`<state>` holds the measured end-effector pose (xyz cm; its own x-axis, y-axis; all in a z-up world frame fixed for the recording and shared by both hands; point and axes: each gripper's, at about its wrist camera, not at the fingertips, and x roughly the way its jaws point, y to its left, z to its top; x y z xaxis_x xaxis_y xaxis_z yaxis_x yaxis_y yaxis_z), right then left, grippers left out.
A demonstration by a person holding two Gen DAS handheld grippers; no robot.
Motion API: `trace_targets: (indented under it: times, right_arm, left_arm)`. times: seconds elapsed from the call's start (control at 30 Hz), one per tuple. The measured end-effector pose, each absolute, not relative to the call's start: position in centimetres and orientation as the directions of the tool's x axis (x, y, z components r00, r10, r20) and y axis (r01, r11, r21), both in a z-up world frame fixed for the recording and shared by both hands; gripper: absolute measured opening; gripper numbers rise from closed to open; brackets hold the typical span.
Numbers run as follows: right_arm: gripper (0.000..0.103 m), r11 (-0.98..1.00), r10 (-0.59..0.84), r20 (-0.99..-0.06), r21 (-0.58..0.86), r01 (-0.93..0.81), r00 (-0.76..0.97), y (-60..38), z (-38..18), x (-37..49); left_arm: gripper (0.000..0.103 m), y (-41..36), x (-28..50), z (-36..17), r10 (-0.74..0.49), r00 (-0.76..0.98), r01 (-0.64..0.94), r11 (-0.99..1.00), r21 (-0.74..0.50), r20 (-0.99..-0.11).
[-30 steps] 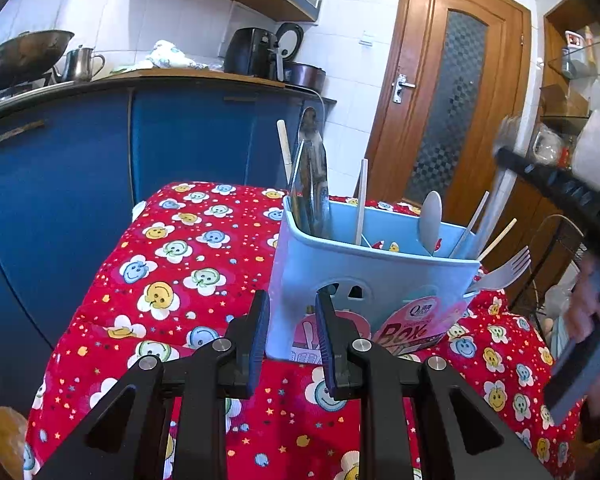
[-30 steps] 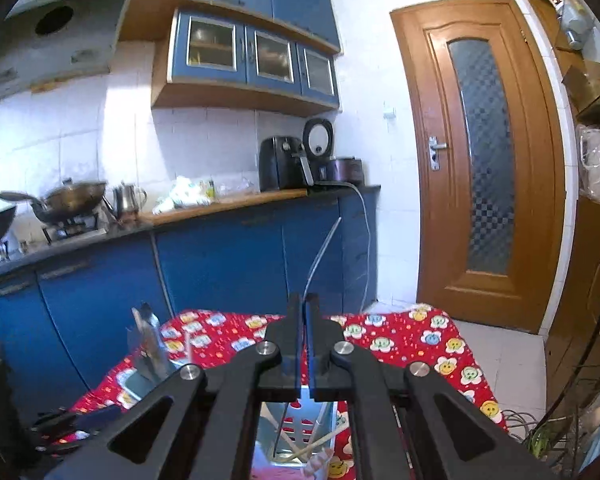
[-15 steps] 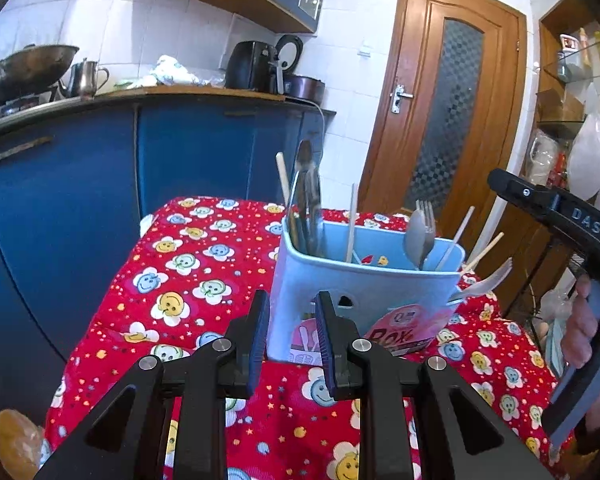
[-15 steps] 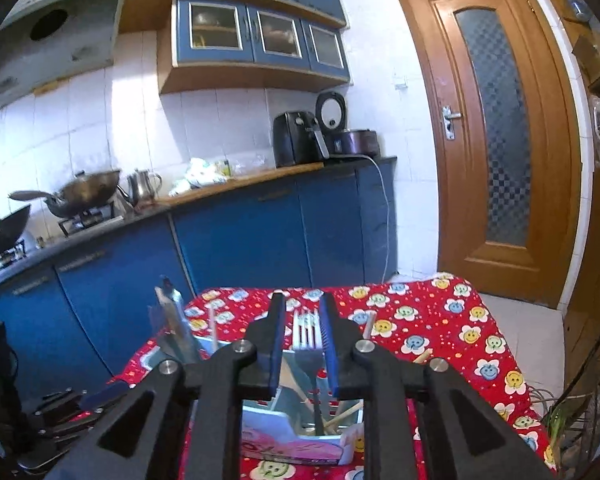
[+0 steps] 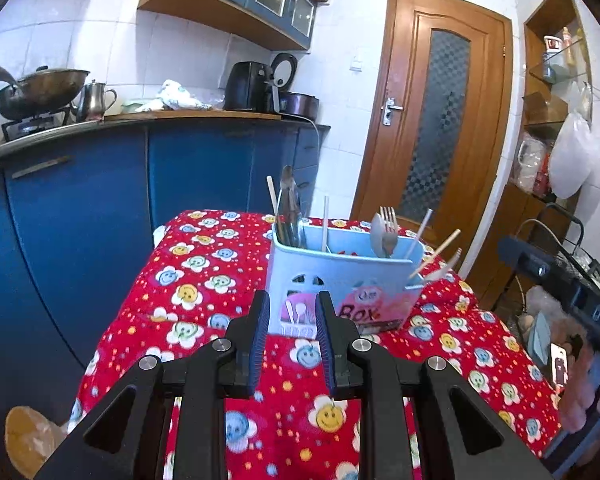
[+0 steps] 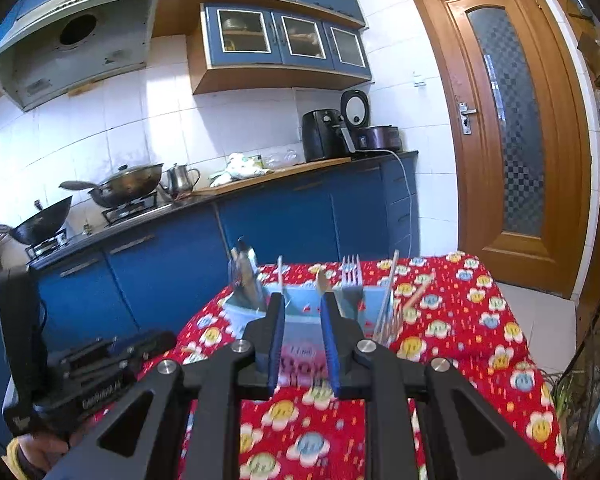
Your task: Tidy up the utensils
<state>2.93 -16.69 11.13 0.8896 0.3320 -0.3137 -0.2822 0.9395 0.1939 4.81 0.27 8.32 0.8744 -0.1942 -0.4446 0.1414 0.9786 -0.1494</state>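
A light blue utensil box [image 5: 342,280] with a pink label stands on the red flowered tablecloth [image 5: 204,272]. It holds a fork [image 5: 388,224], a spoon, chopsticks and dark utensils [image 5: 290,208] at its left end. The box also shows in the right wrist view [image 6: 300,320], with the fork [image 6: 351,276] upright in it. My left gripper [image 5: 291,312] is open and empty, just in front of the box. My right gripper [image 6: 302,316] is open and empty, a little back from the box.
Blue kitchen cabinets [image 5: 100,208] run behind the table, with woks and a kettle on the counter. A wooden door [image 5: 440,120] is at the right. The right gripper's body [image 5: 572,296] shows at the right edge of the left wrist view.
My right gripper was shut on the fork above the box, then opened and left it standing in the box. Both grippers have drawn back from the box.
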Motion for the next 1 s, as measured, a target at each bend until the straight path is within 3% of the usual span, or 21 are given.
trace_targets:
  times: [0.17,0.33,0.53,0.7,0.87,1.0]
  right_arm:
    - [0.026,0.946,0.315,-0.335,0.187,-0.265,0.888,-17.0,9.4,0.5]
    - [0.034,0.949,0.302,-0.359,0.200,-0.243,0.883,-17.3,7.4,-1.1]
    - [0.050,0.960,0.259,-0.364,0.204,-0.194,0.895,-17.9,5.2,-1.9]
    - [0.062,0.968,0.227,-0.372,0.191,-0.165,0.900,-18.1,3.5,-1.5]
    - [0.083,0.978,0.190,-0.360,0.149,-0.145,0.914,-17.9,2.3,-1.7]
    - [0.089,0.977,0.191,-0.346,0.154,-0.145,0.919,-17.9,1.7,-1.9]
  left_arm:
    - [0.024,-0.1,2.4,7.8,-0.193,0.878,0.139,0.978,-0.153,-0.438]
    - [0.039,-1.2,0.8,6.7,-0.165,0.893,0.134,0.986,-0.103,-0.420]
    - [0.059,-2.3,0.5,4.6,-0.126,0.907,0.104,0.992,-0.075,-0.403]
    - [0.062,-2.5,1.1,2.6,-0.097,0.901,0.071,0.994,-0.077,-0.423]
    - [0.063,-2.1,1.5,1.8,-0.087,0.898,0.052,0.994,-0.092,-0.430]
    - [0.064,-2.0,1.4,1.8,-0.079,0.902,0.042,0.995,-0.095,-0.425]
